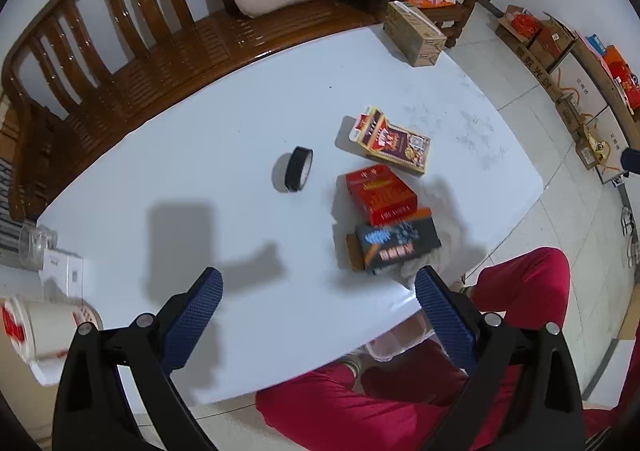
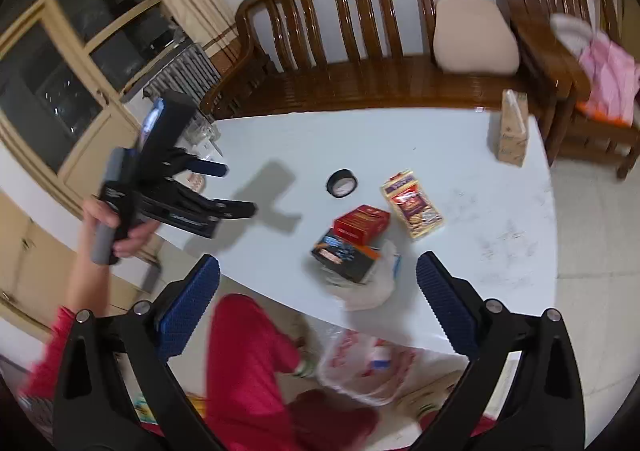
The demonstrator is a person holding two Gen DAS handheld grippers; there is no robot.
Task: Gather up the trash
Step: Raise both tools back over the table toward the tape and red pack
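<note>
Fingers (image 1: 444, 315) of both grippers spread wide, empty, above white table (image 1: 200, 155).

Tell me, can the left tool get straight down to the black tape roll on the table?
Probably yes. The left tool is open and empty above the white table, and the tape roll stands alone, apart from the boxes, with nothing over it.

A: What lies on the white table (image 2: 460, 155)?

B: 3 small boxes: a red box (image 2: 362, 224) resting on a dark box (image 2: 344, 257), and a gold packet (image 2: 412, 203) just beside them. A black tape roll (image 2: 342, 183) stands apart.

A: And the grippers?

B: The right gripper (image 2: 318, 283) gapes, nothing between. The left gripper (image 2: 232, 191), in a hand (image 2: 120, 227), looks open, though blurred.
</note>
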